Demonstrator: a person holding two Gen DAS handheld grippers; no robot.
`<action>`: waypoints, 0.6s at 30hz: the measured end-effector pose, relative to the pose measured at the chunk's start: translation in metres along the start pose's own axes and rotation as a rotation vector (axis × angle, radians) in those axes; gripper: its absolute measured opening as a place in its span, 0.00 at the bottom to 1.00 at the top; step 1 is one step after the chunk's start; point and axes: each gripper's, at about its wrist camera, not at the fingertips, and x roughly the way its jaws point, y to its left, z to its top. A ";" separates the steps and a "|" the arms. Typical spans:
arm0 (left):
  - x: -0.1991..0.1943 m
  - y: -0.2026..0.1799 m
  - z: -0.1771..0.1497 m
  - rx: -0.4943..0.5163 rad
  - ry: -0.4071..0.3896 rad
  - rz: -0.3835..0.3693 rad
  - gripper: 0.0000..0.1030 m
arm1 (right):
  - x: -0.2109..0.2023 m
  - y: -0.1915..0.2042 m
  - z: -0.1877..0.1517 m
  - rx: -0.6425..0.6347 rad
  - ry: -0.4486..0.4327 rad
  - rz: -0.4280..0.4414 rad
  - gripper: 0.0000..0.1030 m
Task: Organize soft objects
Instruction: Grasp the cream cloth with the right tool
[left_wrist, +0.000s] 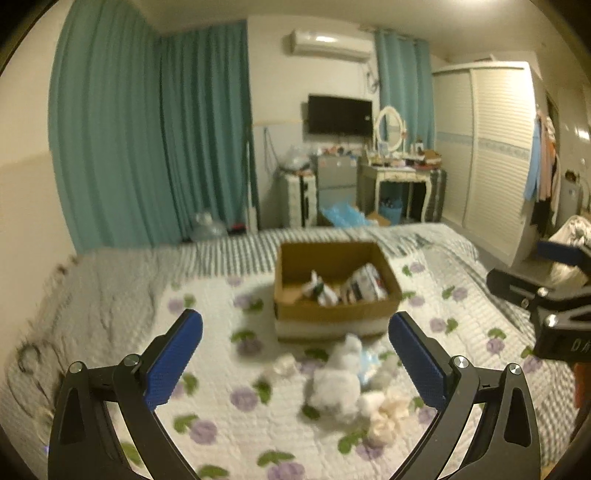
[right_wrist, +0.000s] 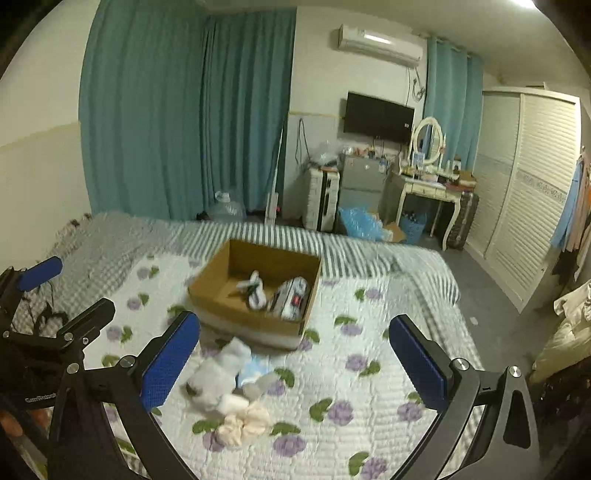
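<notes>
An open cardboard box (left_wrist: 334, 310) (right_wrist: 221, 295) stands on the flowered bedspread, with a few rolled soft items (left_wrist: 364, 286) (right_wrist: 290, 299) inside. In front of it lies a small pile of soft things: white and grey pieces (left_wrist: 340, 384) (right_wrist: 218, 373), a light blue one (right_wrist: 253, 371) and a cream one (left_wrist: 388, 417) (right_wrist: 245, 422). My left gripper (left_wrist: 295, 363) is open and empty above the pile. My right gripper (right_wrist: 295, 363) is open and empty, the pile beside its left finger. Each gripper shows at the other view's edge (left_wrist: 546, 306) (right_wrist: 55, 321).
The bed (right_wrist: 369, 387) has a striped blanket at its far end. Beyond it are teal curtains (right_wrist: 184, 110), a small fridge (right_wrist: 360, 181), a dressing table with a mirror (right_wrist: 428, 184), a blue bag on the floor and a white wardrobe (right_wrist: 524, 192) at right.
</notes>
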 end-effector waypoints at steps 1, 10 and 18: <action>0.010 0.003 -0.008 -0.025 0.026 -0.015 1.00 | 0.007 0.004 -0.008 -0.007 0.009 -0.003 1.00; 0.055 0.004 -0.050 -0.035 0.068 0.009 1.00 | 0.109 0.021 -0.087 0.007 0.206 0.044 1.00; 0.108 0.016 -0.095 -0.069 0.189 -0.004 1.00 | 0.184 0.039 -0.161 0.012 0.415 0.162 0.87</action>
